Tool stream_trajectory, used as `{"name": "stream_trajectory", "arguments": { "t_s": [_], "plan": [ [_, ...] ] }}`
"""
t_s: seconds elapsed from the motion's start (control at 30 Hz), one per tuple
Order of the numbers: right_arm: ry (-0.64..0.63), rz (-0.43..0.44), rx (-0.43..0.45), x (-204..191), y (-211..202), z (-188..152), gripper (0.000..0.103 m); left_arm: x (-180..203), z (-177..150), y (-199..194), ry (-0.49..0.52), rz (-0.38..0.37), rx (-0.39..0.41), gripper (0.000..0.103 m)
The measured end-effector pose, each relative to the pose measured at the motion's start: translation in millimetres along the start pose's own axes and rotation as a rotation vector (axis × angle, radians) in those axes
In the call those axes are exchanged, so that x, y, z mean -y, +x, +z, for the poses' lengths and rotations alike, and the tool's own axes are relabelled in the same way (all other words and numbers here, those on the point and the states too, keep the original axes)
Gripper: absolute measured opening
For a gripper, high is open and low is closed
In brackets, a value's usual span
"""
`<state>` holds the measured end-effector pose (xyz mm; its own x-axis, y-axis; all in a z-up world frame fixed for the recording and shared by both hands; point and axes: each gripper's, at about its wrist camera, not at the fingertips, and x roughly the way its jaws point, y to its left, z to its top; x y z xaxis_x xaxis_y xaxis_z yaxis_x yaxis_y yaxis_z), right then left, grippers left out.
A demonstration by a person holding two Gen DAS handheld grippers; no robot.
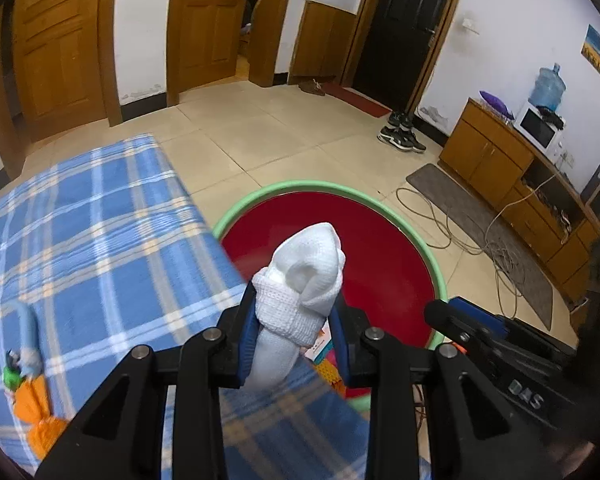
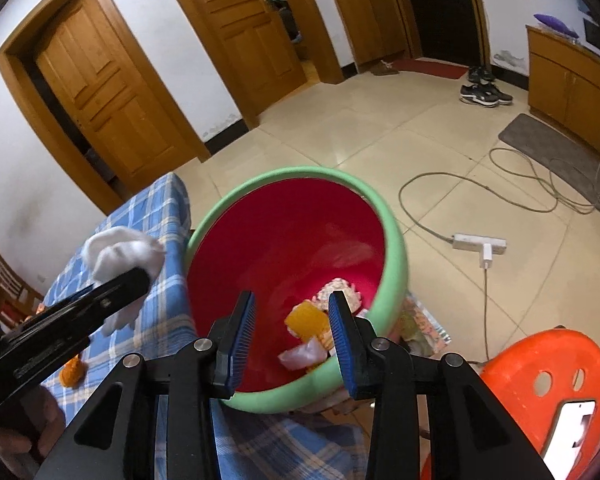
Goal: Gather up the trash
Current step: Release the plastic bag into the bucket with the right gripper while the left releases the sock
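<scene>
Over the table's edge, the left gripper (image 1: 296,322) clamps a white sock (image 1: 300,280), the bin (image 1: 320,188) at twelve o'clock. Carry it past the rim, then release (right gripper (image 2: 292,336) hangs open, empty).

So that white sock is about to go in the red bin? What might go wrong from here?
1. The left tongs hold the white sock near the bin's green rim, beside the checked cloth; released early, it may land on the cloth.
2. The right tongs hang open over the bin; the two could bump.
3. An orange scrap on the cloth might be overlooked.
</scene>
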<state>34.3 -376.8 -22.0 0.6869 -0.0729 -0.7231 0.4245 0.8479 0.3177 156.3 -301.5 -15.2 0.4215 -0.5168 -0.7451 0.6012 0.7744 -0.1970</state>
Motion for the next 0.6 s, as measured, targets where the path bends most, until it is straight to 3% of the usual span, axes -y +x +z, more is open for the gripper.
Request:
{"name": "stream_trajectory", "arguments": {
  "t_s": [0.1, 0.27, 0.6],
  "plan": [
    [0.015, -0.008, 0.014, 4.8, -4.7, 0.2, 0.038, 7.5, 4.8, 7.3, 0.021, 0.005, -0.003, 0.032],
    [0.021, -0.011, 0.020, 6.2, -7.0, 2.9, 0.038, 14.3, 7.5, 8.4, 0.029, 0.023, 0.006, 0.050],
    [0.044, 0.003, 0.025, 7.8, -15.6, 0.4, 0.039, -0.6, 3.6, -1.4, -0.045, 0.042, 0.001, 0.053]
  ]
}}
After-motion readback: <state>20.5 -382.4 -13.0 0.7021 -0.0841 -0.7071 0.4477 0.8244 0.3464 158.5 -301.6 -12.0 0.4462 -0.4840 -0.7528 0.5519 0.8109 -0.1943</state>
